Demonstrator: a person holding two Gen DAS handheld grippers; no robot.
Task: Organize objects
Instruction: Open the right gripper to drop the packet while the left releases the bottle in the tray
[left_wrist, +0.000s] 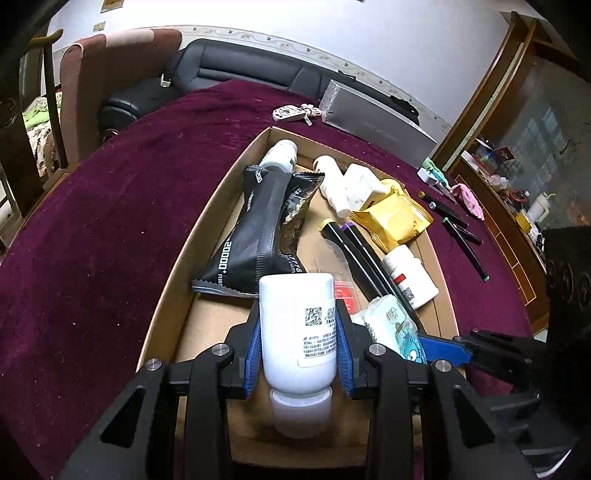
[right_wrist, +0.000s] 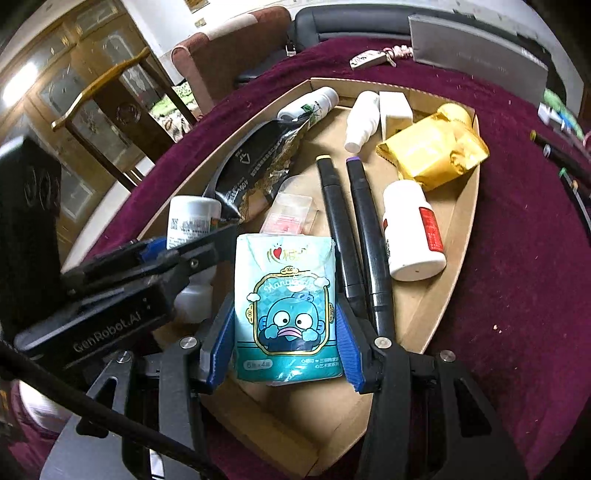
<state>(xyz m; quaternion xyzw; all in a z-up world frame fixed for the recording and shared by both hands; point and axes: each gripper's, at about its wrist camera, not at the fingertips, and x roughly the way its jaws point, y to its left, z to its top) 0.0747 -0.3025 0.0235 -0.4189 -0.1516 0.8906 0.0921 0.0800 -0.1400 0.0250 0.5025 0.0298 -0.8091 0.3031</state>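
My left gripper (left_wrist: 297, 332) is shut on a white pill bottle (left_wrist: 297, 325), cap toward the camera, over the near end of the cardboard tray (left_wrist: 162, 291). My right gripper (right_wrist: 284, 332) is shut on a teal tissue pack (right_wrist: 286, 306) with a blue cartoon face, also over the tray's (right_wrist: 461, 221) near end, just right of the left gripper (right_wrist: 155, 258). The tissue pack shows in the left wrist view (left_wrist: 395, 325) too. The tray holds a black snack pouch (left_wrist: 251, 229), two black markers (right_wrist: 351, 221), a white bottle with a red label (right_wrist: 410, 229), gold packets (right_wrist: 432, 151) and small white bottles (right_wrist: 362, 118).
The tray lies on a maroon tablecloth (left_wrist: 110, 221). Several black pens (left_wrist: 461, 229) lie on the cloth right of the tray. A grey box (left_wrist: 373, 114) and a key fob (left_wrist: 288, 110) sit at the far edge. A chair (left_wrist: 96, 74) and black sofa (left_wrist: 240, 66) stand behind.
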